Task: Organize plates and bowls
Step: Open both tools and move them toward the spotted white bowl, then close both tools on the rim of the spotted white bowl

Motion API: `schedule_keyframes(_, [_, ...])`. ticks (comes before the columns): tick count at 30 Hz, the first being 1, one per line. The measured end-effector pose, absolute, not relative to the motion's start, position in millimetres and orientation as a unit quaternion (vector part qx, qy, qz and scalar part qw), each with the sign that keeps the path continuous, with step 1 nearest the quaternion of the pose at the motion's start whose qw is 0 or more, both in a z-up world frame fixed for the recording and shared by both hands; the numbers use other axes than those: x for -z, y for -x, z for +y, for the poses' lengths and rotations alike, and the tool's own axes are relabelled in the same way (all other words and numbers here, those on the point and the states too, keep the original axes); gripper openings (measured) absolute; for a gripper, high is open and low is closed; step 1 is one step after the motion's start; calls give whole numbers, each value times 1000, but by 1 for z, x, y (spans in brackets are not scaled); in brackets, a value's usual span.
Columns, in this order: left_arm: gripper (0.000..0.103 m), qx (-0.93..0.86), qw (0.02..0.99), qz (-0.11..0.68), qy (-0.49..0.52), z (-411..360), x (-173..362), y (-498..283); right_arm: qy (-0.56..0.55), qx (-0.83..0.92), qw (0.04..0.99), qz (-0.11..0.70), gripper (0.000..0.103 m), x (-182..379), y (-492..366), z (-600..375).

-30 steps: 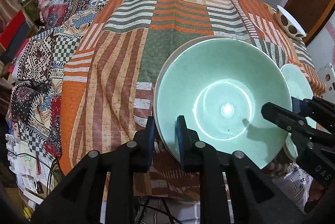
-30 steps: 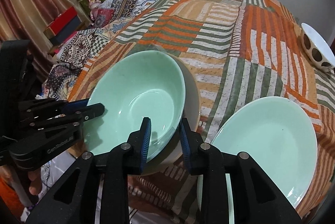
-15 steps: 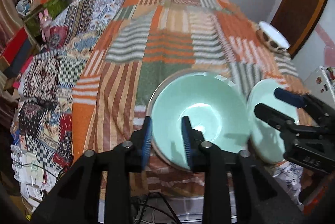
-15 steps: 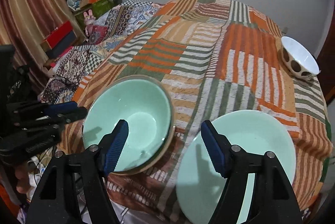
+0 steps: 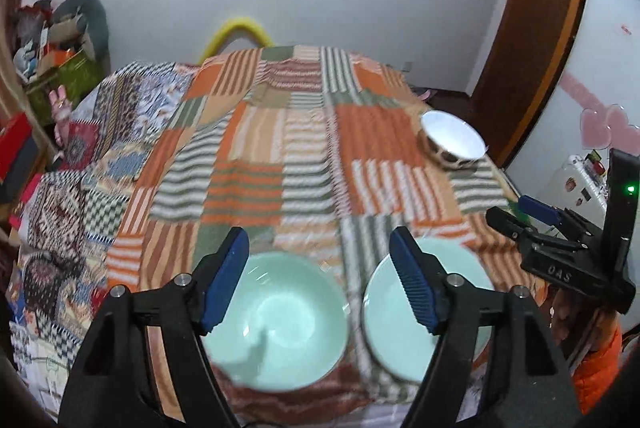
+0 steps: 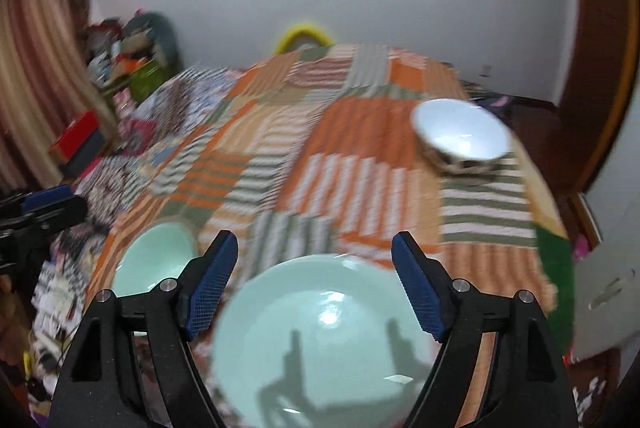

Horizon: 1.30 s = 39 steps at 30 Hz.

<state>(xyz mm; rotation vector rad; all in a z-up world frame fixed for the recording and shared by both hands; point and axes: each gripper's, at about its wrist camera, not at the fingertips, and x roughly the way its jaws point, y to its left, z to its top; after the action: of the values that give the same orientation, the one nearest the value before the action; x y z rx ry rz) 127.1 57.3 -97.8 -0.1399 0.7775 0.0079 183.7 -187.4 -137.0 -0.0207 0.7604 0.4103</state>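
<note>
A mint green bowl [image 5: 280,320] rests on a beige plate near the table's front edge; it also shows in the right wrist view [image 6: 156,260]. A mint green plate [image 5: 404,340] lies to its right, large in the right wrist view [image 6: 320,344]. A white bowl with brown spots [image 5: 452,142] stands far right, also in the right wrist view [image 6: 460,136]. My left gripper [image 5: 320,276] is open and empty, raised above the green bowl and plate. My right gripper [image 6: 314,280] is open and empty above the green plate.
A patchwork striped cloth [image 5: 280,156] covers the table. A patterned bed cover [image 5: 80,168] lies to the left, with boxes and toys [image 5: 52,60] beyond. A wooden door [image 5: 532,28] is at the right. A white appliance [image 5: 580,184] stands near the right edge.
Both grippers have opened wide and pulled back and up from the green bowl, which now sits released on the beige plate. The view is wider.
</note>
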Motion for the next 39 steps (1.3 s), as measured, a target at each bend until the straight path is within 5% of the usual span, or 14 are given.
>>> schedule_keyframes(15, [74,30,912,407,37,-7,118,-238,-109,-83,903,407,75,172,-295,-294])
schedule_keyframes(28, [74,43,898,437,34,-23,162,-309,-152,-77,876,451,47,204,-375,-296])
schedule_keyframes(32, [74,52,892,449,34,-24,172,-317,-160,-88,863,470,26,217,-388,-296])
schedule_keyframes(39, [73,63,879,470,43,-31,185,-324,-126,-115,868,466,21,214,-374,-290])
